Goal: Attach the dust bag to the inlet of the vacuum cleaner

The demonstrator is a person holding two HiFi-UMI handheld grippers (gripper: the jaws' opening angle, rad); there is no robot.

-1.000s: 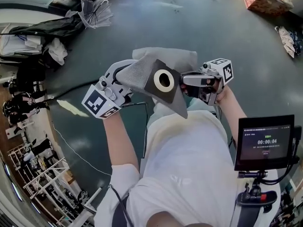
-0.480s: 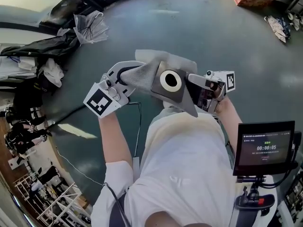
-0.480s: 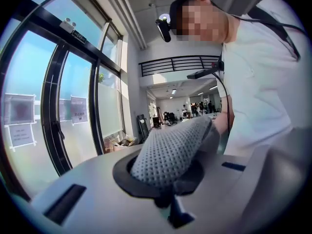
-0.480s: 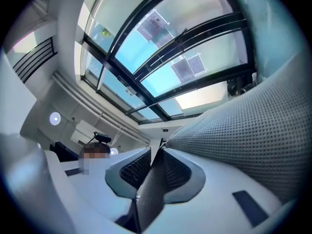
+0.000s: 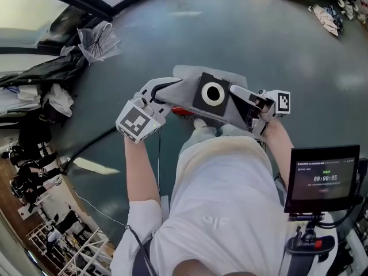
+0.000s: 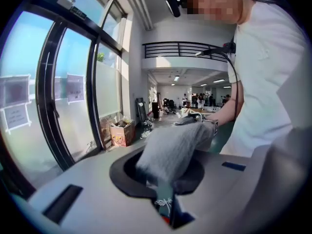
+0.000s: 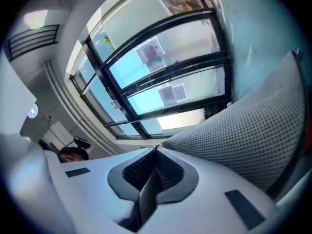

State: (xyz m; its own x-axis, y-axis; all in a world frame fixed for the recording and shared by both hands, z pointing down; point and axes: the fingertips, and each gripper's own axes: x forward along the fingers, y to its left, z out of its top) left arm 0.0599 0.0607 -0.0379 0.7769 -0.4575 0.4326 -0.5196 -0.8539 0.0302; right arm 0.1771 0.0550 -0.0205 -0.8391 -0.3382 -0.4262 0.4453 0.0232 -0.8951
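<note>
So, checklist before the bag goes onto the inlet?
1. Left gripper grip: ok. Grey cloth of the dust bag is pinched between its fingers.
2. Right gripper grip: ok. Its jaws have just been closing and are shut on the bag's mesh edge.
3. Collar plate free: ok. Neither gripper covers it.
4. Collar hole clear: ok. The white ring is open and nothing blocks it.
5. Vacuum inlet located: cannot tell. Only a red part shows under the bag.
6. Hole lined up with inlet: cannot tell.
</note>
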